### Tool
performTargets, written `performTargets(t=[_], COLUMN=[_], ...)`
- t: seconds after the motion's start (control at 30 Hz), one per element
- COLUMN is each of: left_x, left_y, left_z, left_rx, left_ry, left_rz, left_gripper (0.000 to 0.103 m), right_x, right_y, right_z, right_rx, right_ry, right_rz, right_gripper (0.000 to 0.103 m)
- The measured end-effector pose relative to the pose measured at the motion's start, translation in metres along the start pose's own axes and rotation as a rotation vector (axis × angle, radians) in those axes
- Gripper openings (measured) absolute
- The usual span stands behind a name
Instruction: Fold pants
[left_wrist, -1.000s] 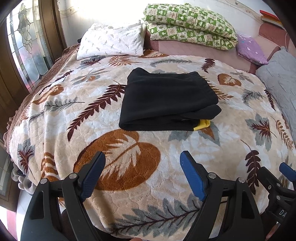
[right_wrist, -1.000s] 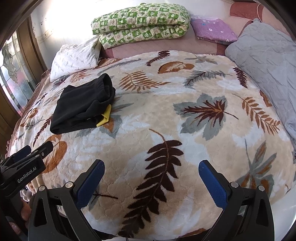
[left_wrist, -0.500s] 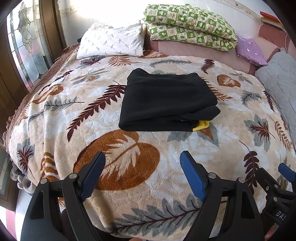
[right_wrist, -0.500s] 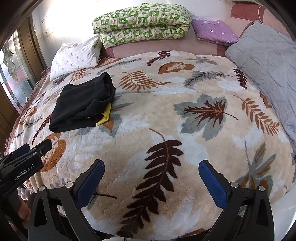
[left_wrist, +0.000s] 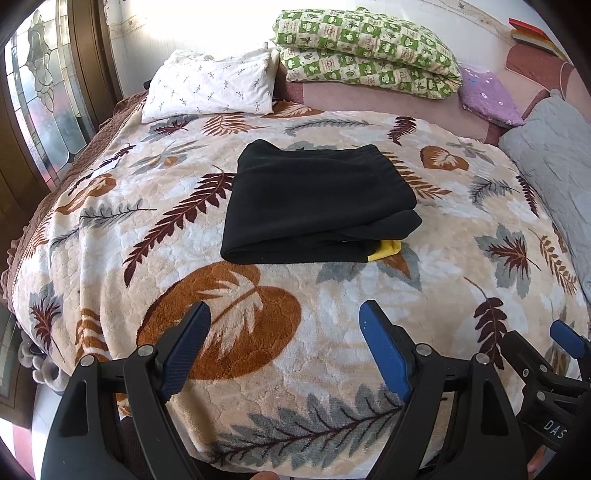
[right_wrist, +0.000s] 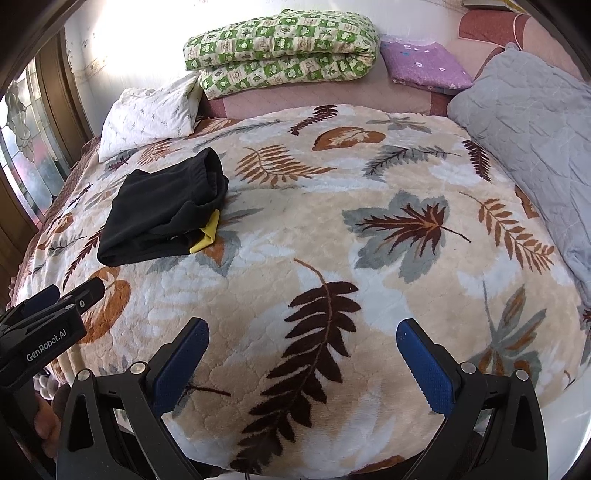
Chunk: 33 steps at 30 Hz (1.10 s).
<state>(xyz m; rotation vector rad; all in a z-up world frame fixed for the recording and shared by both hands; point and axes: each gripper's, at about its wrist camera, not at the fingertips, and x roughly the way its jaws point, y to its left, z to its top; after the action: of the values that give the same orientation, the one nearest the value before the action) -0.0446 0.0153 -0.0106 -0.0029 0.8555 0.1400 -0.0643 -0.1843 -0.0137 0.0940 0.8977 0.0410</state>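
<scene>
One folded black fleece pants (left_wrist: 314, 206) lies mid-bed on the leaf-print plush blanket (left_wrist: 258, 325). Two grippers, left (left_wrist: 284, 347) and right (right_wrist: 301, 363): jaws wide apart, empty, well short of the pants.

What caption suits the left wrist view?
Folded black pants lie on the leaf blanket; open left gripper hovers short of them.

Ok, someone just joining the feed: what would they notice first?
The black pants stand out, folded into a compact stack mid-bed on the leaf-print blanket, a yellow tag poking from the near right corner. Both the left gripper and right gripper hang open at the near edge, touching nothing.
</scene>
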Motion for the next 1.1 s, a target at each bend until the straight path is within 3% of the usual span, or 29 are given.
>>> performTargets(t=[0.6,0.83,1.0,1.1], left_x=[0.000,-0.010,-0.012,-0.010], left_y=[-0.008,-0.011,-0.019,-0.018], left_z=[0.003,0.005,0.007,0.006], left_rx=[0.024,0.054,0.098,0.085], left_ry=[0.015,-0.046,-0.057,-0.043], left_rz=[-0.022,0.011,0.067,0.061], left_gripper=[0.083,0.083,0.083,0.083], right_x=[-0.002,-0.001,0.000,0.000], right_y=[-0.011,-0.011,-0.012,-0.012], right_z=[0.001,0.001,0.001,0.001], right_rx=[0.033,0.034,0.033,0.034], right_ry=[-0.009,-0.005,-0.001,-0.004], right_rz=[-0.008,-0.008,-0.007,-0.009], right_gripper=[0.102,0.102,0.102,0.102])
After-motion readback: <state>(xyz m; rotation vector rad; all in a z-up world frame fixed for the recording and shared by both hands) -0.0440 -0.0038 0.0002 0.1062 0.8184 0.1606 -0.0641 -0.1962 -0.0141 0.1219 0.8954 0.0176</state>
